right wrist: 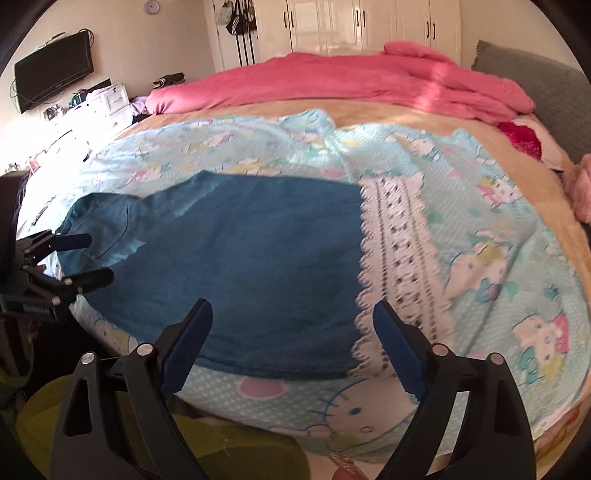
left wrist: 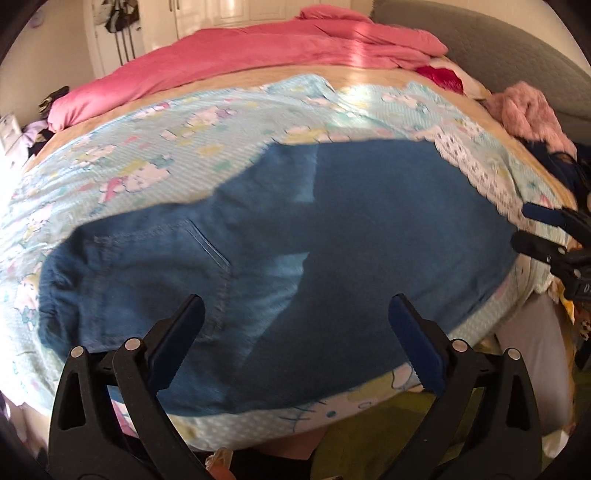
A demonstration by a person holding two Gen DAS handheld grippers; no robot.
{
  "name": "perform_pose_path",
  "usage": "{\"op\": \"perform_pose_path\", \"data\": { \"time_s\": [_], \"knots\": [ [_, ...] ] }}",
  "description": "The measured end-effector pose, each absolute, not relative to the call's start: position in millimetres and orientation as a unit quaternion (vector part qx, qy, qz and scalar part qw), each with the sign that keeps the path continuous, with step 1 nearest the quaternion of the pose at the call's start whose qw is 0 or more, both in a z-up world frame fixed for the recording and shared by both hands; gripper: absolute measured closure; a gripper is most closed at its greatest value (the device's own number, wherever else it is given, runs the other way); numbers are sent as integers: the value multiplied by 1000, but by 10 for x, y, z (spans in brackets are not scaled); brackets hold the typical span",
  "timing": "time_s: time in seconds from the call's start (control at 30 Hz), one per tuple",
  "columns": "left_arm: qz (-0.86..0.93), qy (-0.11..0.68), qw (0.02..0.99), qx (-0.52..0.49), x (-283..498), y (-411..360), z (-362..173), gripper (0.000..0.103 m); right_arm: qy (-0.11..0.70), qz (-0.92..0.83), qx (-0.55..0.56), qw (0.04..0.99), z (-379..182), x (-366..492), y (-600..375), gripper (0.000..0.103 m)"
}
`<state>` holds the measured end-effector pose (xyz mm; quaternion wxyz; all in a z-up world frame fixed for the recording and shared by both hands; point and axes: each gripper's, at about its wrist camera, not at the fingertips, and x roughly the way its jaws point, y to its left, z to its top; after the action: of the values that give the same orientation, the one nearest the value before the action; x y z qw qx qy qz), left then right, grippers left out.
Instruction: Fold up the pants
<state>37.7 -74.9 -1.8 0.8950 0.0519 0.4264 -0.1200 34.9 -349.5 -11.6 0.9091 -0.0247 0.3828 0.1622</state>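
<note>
Left gripper (left wrist: 295, 310) agape over jeans (left wrist: 332, 221) (no legible writing).

This is a bedroom in a home. A wide bed with a tan blanket (right wrist: 388, 110) fills the room, spread with a pale blue cartoon-cat printed sheet (right wrist: 480, 229) and a rumpled pink duvet (right wrist: 332, 81). A grey padded headboard (right wrist: 535, 92) stands at one end. Glossy white wardrobe doors (right wrist: 369, 26) line the far wall, bags hang beside them, and a black flat-screen television (right wrist: 51, 79) is mounted above a cluttered white dresser (right wrist: 110, 99).
</note>
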Motion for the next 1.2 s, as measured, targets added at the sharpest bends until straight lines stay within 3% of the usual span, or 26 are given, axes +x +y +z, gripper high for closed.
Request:
{"op": "perform_pose_path", "data": {
  "time_s": [0.2,0.43,0.7,1.2],
  "knots": [
    [-107,473,872,71,483,-757,-365,9,435,130,-18,891,-416,442,-3635,23],
    [-113,471,872,62,492,-708,-349,10,426,121,-48,895,-470,406,-3567,21],
    [-111,443,888,52,369,-677,-110,10,406,141,26,903,-191,378,-3752,20],
    [-121,397,909,32,196,-701,337,10,356,160,42,920,188,193,-3767,15]
  ]
}}
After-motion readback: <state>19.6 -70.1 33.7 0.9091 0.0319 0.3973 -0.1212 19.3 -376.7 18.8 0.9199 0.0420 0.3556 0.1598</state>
